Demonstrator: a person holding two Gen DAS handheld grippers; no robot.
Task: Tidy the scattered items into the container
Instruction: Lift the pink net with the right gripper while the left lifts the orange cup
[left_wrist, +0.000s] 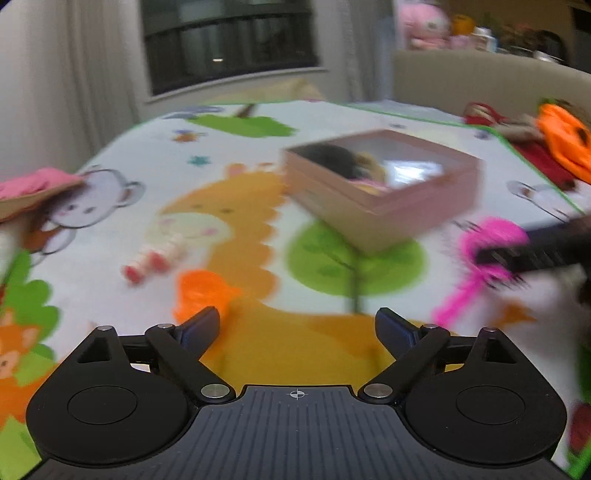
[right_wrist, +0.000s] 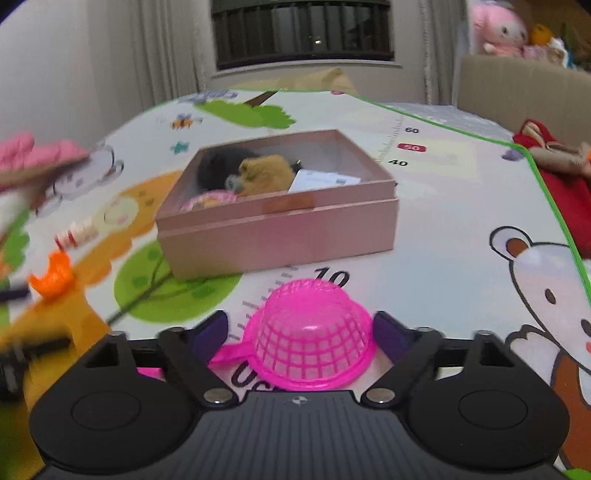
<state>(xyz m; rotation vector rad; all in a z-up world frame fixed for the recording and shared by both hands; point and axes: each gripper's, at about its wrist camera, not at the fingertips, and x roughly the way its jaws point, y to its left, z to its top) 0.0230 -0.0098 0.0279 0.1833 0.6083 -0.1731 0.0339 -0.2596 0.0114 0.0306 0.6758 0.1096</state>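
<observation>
Left wrist view: cartoon-printed play mat (left_wrist: 229, 155) with animals and green trees; window (left_wrist: 229, 40) and pale curtains behind, plush toys on a ledge at far right. Pink box (left_wrist: 384, 199) sits open mid-mat, dark and tan soft things inside. Left gripper (left_wrist: 297, 325) hovers over the mat, fingers spread wide, nothing between them. Orange plastic piece (left_wrist: 201, 293) lies just ahead of its left finger. A red-and-white toy (left_wrist: 155, 258) lies farther out to the left. At right, blurred, the right gripper (left_wrist: 546, 247) reaches across the pink strainer (left_wrist: 487, 251).

Right wrist view: same mat, here with a printed ruler scale; box (right_wrist: 280, 229) straight ahead, well apart from the tool. Right gripper (right_wrist: 299, 328) jaws apart, flanking the strainer (right_wrist: 310, 339); whether the pads touch it is unclear. Strainer is translucent hot-pink mesh, dome up, rim on the mat, handle pointing left. Orange piece (right_wrist: 53, 277) lies far left.
</observation>
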